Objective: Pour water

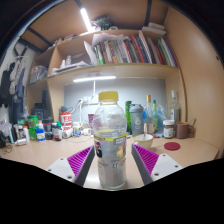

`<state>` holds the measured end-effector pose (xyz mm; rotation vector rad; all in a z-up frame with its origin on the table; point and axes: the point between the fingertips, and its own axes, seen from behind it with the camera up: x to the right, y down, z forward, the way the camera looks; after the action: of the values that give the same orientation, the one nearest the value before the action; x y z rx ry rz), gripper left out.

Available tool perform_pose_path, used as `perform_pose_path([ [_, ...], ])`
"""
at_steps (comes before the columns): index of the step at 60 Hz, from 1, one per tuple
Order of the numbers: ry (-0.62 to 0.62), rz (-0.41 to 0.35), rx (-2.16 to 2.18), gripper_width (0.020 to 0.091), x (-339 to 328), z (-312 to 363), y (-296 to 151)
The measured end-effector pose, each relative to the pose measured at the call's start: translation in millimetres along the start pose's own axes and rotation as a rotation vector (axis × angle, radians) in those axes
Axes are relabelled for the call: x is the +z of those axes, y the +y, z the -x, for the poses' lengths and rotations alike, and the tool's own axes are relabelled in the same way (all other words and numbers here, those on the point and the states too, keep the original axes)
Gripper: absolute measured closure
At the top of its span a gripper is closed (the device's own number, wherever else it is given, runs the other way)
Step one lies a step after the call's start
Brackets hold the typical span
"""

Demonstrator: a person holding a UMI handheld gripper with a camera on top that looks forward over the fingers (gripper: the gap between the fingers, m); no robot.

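Looking left to right, I see clutter on the far bench (pixel 40 152), then the bottle (pixel 109 140) upright between the fingers of my hand-held gripper (pixel 110 160), which seems closed on it. Its yellow cap (pixel 108 97) is on; pouring hasn't begun.

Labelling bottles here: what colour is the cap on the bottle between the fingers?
Yellow cap, clearest in the gripper view.

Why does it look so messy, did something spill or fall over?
Nothing looks spilled or knocked over. The water bottle stands upright between the gripper fingers, its yellow cap on. The desk behind is crowded with small bottles and jars, but they stand upright. Books on the shelf lean, as books do.
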<state>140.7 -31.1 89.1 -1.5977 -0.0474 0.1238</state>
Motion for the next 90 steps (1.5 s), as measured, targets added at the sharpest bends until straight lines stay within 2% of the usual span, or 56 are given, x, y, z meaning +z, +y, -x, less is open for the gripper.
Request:
perform_pose_path([
  [1,0.006,-0.014,-0.004,0.0284,11,-2,5],
  [9,-0.014,0.035,-0.007,0.0285,37,1,16],
  [11,-0.001,0.024,-0.016,0.0282,55,3,24],
  [15,-0.019,0.098,-0.012,0.0291,47,8,36],
  [19,-0.016,0.123,-0.007,0.0358,48,6,39],
  [21,-0.003,0.128,0.001,0.0469,48,1,39],
  [22,-0.005,0.130,0.008,0.0496,48,1,39],
  [38,0.036,0.153,0.017,0.0653,44,-17,39],
  [45,-0.039,0.157,0.072,0.0656,43,4,25],
  [56,-0.165,0.015,0.297,0.0656,59,44,-64],
  [61,-0.246,-0.021,0.531,0.0659,78,57,-102],
  [69,-0.376,0.018,0.998,0.0658,114,57,-126],
  [86,-0.480,0.141,1.682,0.0658,158,44,-116],
  [90,-0.491,0.139,1.796,0.0657,166,40,-115],
])
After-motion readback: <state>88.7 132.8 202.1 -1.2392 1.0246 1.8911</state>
